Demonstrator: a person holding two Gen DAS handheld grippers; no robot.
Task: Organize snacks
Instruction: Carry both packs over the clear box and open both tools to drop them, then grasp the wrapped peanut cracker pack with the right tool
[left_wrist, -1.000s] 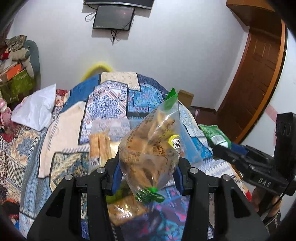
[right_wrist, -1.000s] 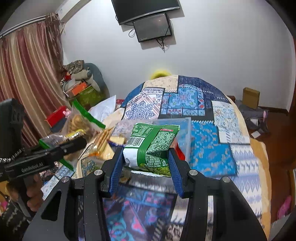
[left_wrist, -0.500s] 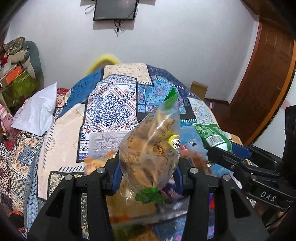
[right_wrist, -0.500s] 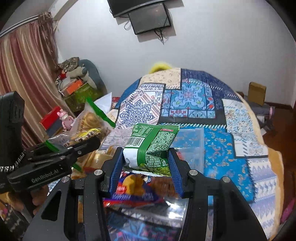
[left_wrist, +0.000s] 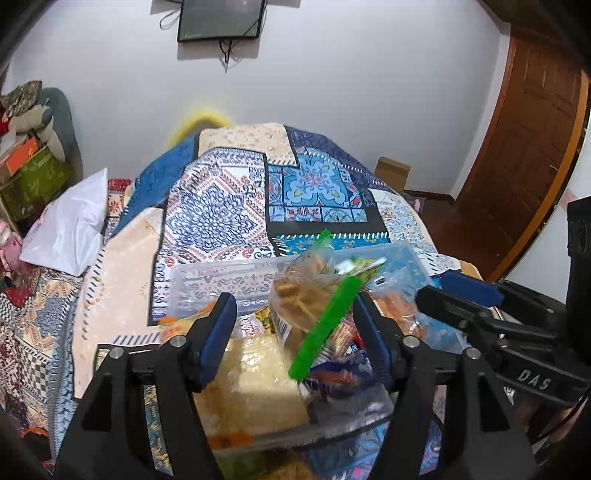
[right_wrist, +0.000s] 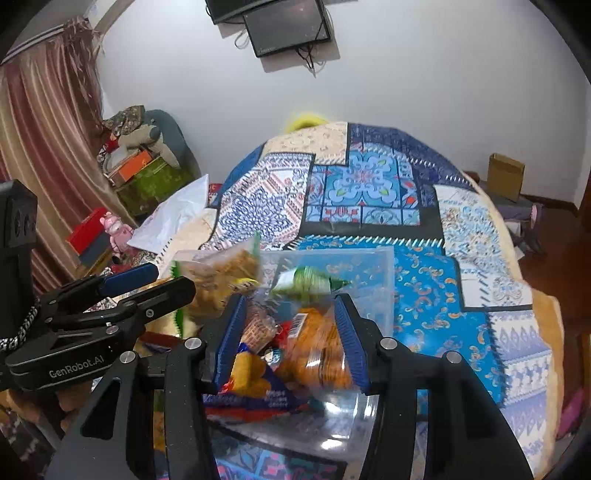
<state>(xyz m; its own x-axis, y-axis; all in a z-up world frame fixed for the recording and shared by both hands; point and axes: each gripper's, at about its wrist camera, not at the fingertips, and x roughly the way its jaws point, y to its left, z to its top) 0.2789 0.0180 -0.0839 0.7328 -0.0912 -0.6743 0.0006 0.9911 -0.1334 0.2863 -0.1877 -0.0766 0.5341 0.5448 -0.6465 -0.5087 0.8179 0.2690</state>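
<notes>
We held both grippers over the clear plastic bin (left_wrist: 207, 280) on the patchwork quilt (left_wrist: 221, 206). The left gripper (left_wrist: 295, 328) stood wide open with nothing clamped — the clear bag of crackers (left_wrist: 306, 295) with its green strip lay blurred between its fingers, among the snacks in the bin. The right gripper (right_wrist: 288, 339) was likewise spread and empty — the green snack packet (right_wrist: 310, 284) sat blurred just beyond its tips, above the bin.

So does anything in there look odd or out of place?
Yes: a clear cracker bag and a green packet appear blurred above the snacks heaped in the clear bin, apparently tumbling in. Both hand-held grippers, left and right, are open.
</notes>
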